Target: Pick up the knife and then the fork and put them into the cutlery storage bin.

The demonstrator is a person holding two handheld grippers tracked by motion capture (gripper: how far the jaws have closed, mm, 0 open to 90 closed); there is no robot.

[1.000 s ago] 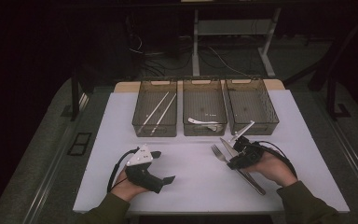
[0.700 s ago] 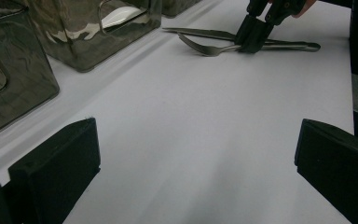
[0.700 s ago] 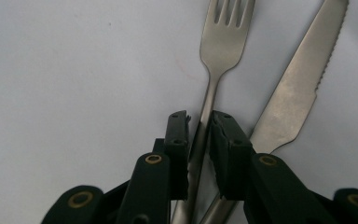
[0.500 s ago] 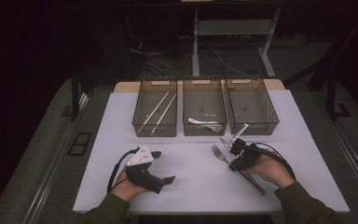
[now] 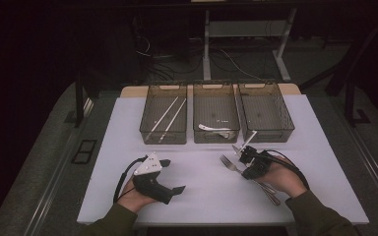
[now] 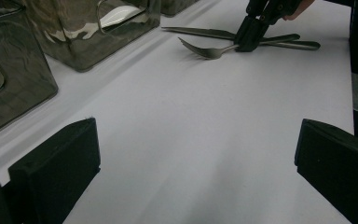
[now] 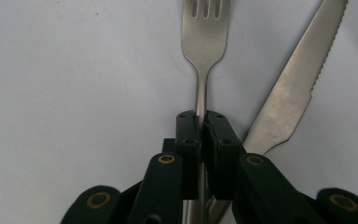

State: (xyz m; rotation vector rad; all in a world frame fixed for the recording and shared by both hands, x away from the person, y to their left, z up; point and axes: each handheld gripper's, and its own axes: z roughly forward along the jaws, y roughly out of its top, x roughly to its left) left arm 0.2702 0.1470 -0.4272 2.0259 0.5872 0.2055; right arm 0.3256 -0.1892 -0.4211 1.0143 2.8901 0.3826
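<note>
The fork point(image 7: 204, 42) was clamped at its neck by the right gripper point(image 7: 200, 122), whose jaws had just been closing; the knife point(image 7: 293, 88) lay at two o'clock; the left gripper point(image 6: 191, 163) was held wide, empty.

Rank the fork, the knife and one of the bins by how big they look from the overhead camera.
Largest to smallest in the high view:
1. Middle bin
2. Knife
3. Fork
The right gripper covers part of both utensils, so their order is unsure.

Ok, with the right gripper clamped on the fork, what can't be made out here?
- Fork handle end: right gripper view, hidden beneath the right gripper.
- Knife handle: same view, cut off behind the gripper.
- Item in the middle bin: high view, too small to identify.
</note>
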